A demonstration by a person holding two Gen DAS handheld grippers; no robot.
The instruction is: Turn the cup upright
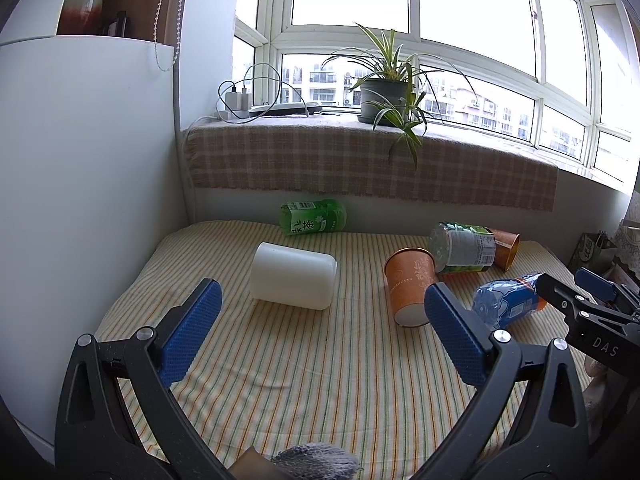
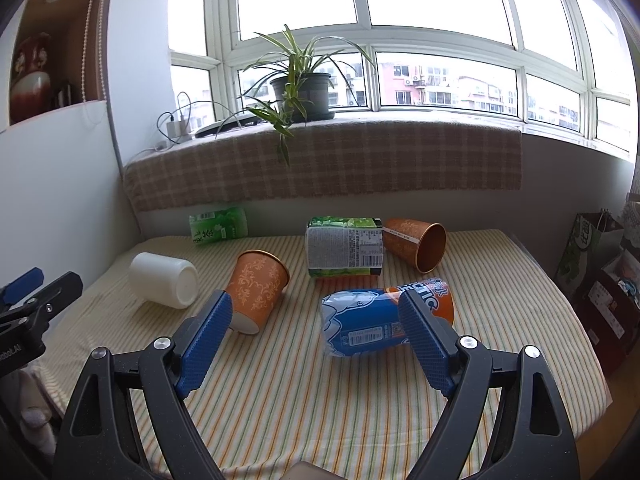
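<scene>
A white cup (image 1: 293, 281) lies on its side on the striped tablecloth (image 1: 320, 380), ahead of my open, empty left gripper (image 1: 322, 308). It also shows in the right wrist view (image 2: 164, 279). An orange paper cup (image 1: 409, 285) lies tipped over to its right, also seen in the right wrist view (image 2: 258, 290). A second orange cup (image 2: 416, 243) lies on its side further back, also in the left wrist view (image 1: 506, 249). My right gripper (image 2: 316, 316) is open and empty, just short of a blue bottle (image 2: 372, 320).
A green tea bottle (image 1: 314, 217) lies at the back by the wall. A green-labelled bottle (image 2: 345, 247) lies between the orange cups. A potted plant (image 2: 302, 88) stands on the cloth-covered sill. A white wall (image 1: 80, 200) is on the left, bags (image 2: 600, 272) on the right.
</scene>
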